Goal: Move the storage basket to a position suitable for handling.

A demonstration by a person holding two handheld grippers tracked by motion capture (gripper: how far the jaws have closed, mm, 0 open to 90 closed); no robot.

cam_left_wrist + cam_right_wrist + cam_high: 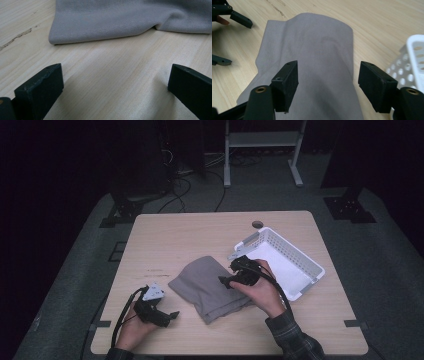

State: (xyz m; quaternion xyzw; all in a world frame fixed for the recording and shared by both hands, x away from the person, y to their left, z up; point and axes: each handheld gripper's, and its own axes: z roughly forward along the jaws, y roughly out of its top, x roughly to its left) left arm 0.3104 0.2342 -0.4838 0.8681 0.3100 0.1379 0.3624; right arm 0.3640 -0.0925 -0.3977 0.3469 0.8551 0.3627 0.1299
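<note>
A folded grey cloth (210, 287) lies near the middle of the light wooden table (200, 230), its nearer end toward the person's edge and its farther end rounded over. Just to its right sits a white perforated plastic basket (300, 265), set at an angle, with nothing visible inside it. The person's right hand (262, 292) holds the right gripper (231, 275) over the right side of the cloth, between the cloth and the basket; from the right gripper view its two black jaws stand wide apart with the grey cloth (317, 57) spread beneath and between them, not pinching it, and the corner of the white basket (412, 62) shows just beside the right-hand jaw. The left gripper (167, 312) rests low at the near left part of the table, held by the left hand (132, 330), with its grey three-cornered plate on top and its cable looping back toward the table's edge. Its jaws are also spread apart, holding nothing: in the left gripper view bare wood lies between them, and the cloth's folded edge (105, 37) lies a little ahead, apart from the jaws. The left gripper (227, 35) also shows at the far left of the right gripper view, beside the cloth. A plaid sleeve (292, 337) covers the right forearm.
</note>
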